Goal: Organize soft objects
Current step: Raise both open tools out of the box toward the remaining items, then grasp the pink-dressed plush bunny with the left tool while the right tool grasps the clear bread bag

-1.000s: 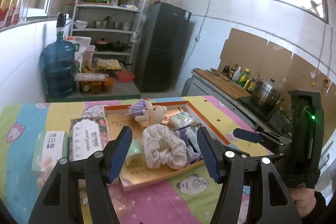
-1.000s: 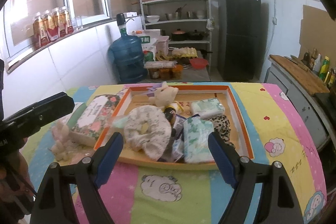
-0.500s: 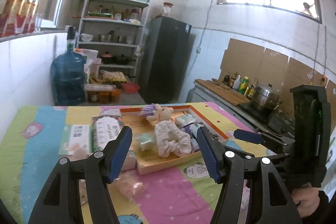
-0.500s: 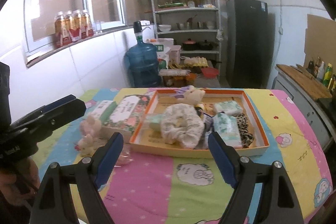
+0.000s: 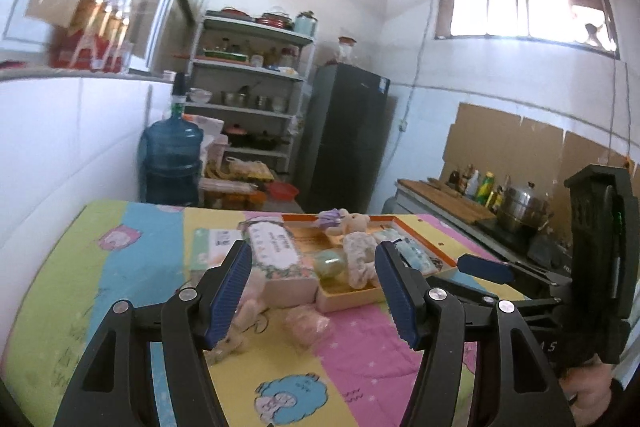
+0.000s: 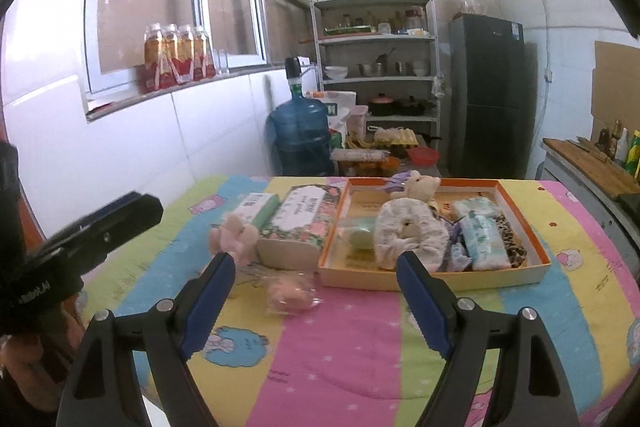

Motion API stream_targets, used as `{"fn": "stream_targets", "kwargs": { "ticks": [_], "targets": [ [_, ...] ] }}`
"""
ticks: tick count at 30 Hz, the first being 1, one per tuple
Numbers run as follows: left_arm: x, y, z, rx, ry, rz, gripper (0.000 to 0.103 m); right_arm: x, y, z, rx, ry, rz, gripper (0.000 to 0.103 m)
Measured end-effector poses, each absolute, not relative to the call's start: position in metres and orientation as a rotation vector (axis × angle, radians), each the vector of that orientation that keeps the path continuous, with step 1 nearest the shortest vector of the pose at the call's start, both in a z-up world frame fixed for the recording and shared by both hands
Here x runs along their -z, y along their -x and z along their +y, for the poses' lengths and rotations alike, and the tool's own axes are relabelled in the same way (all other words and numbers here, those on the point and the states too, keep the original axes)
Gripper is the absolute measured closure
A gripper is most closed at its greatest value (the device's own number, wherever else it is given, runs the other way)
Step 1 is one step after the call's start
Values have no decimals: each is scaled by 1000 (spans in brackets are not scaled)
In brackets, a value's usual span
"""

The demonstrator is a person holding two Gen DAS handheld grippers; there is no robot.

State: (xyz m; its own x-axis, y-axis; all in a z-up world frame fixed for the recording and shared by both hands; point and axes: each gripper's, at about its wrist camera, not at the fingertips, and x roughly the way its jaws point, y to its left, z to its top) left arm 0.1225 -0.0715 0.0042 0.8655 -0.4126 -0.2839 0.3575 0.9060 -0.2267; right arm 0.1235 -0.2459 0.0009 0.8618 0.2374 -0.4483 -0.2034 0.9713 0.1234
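Both tools hang above the near edge of a worktop (image 6: pixel 360 339) covered with a striped cartoon-print cloth in pink, yellow, green and blue. The left gripper (image 5: pixel 312 291) has its blue-padded jaws spread wide with nothing between them, and the right gripper (image 6: pixel 316 303) stands the same way — wide apart and empty.

Further back on the cloth sits a shallow orange-rimmed cardboard tray (image 6: pixel 536 255), which holds most of the soft things. A white floral fabric ring (image 6: pixel 412 235) lies in its middle, with a pale green round pad (image 6: pixel 362 237) just to its left. A cream plush bear (image 6: pixel 420 187) leans at the tray's far edge, touching a small purple knitted piece (image 6: pixel 396 181). Two packs of tissues in pale blue-green wrappers (image 6: pixel 482 237) lie on the right side, next to a leopard-print cloth (image 6: pixel 512 247).

Just beside the tray's left wall stands a long floral-printed tissue box (image 6: pixel 300 223), and a green-and-white tissue pack (image 6: pixel 256 207) lies against its far left side. A pink plush toy (image 6: pixel 234 237) rests on the cloth at the box's near left corner. A pink soft item in a clear wrapper (image 6: pixel 290 293) lies alone in front of the box — outside the tray and nearest the open jaws.
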Motion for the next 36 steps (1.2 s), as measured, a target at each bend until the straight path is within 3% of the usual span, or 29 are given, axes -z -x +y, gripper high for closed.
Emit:
{"fn": "stream_targets", "kwargs": {
  "ticks": [12,36],
  "targets": [
    [27,-102,-29,339,165,320,37,21,-115,-210,-282,-120,474,20],
    [81,-145,1,361,159,429,37,93,-199,-190,-257,-102,691,20]
  ]
}}
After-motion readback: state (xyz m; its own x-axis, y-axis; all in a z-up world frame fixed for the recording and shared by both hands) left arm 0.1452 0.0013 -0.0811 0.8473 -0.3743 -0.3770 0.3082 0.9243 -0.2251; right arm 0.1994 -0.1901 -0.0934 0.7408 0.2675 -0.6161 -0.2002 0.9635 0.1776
